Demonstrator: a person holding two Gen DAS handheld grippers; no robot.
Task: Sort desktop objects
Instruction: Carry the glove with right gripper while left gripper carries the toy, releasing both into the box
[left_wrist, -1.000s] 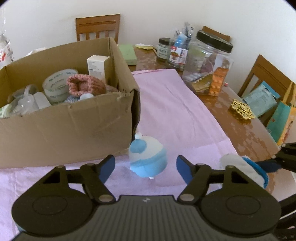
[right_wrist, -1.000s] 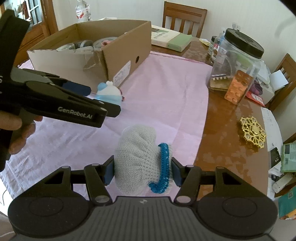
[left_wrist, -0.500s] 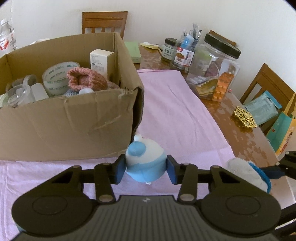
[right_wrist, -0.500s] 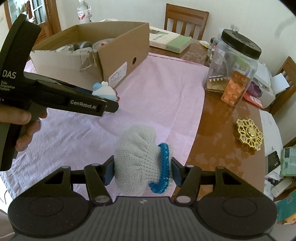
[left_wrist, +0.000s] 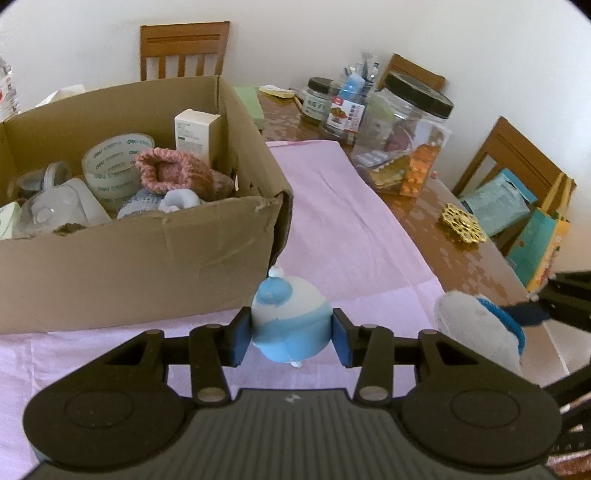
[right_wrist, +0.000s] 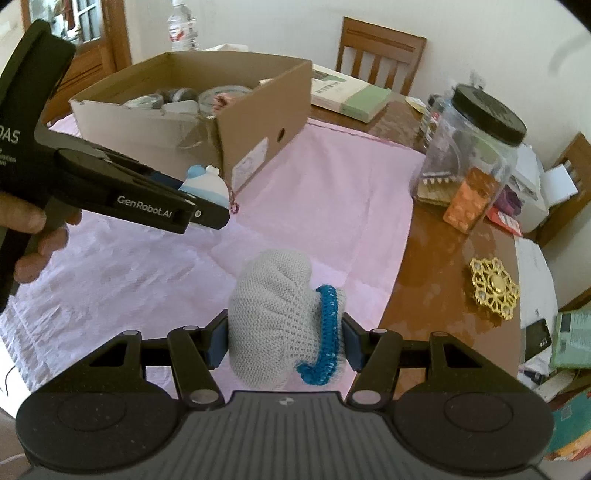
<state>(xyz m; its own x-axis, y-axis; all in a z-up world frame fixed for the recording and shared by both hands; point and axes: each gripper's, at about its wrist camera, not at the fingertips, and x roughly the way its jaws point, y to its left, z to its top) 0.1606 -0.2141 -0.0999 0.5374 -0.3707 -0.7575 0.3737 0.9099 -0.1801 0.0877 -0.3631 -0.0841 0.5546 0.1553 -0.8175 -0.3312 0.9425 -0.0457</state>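
Both wrist cameras look forward, close over the bench (left_wrist: 424, 218); both views share the cardboard box (left_wrist: 147, 258) and jar (right_wrist: 476, 155).

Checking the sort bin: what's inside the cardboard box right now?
Inside the cardboard box: tape rolls, a pink knitted bootie, a white carton, clear plastic containers and a pale blue knit piece. The near wall hides the bottom layer.

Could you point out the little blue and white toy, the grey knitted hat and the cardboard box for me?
blue and white toy (left_wrist: 290, 325): left wrist view, its round body.
grey knitted hat (right_wrist: 271, 317): right wrist view, its grey knit.
cardboard box (left_wrist: 140, 266): left wrist view, its front wall.
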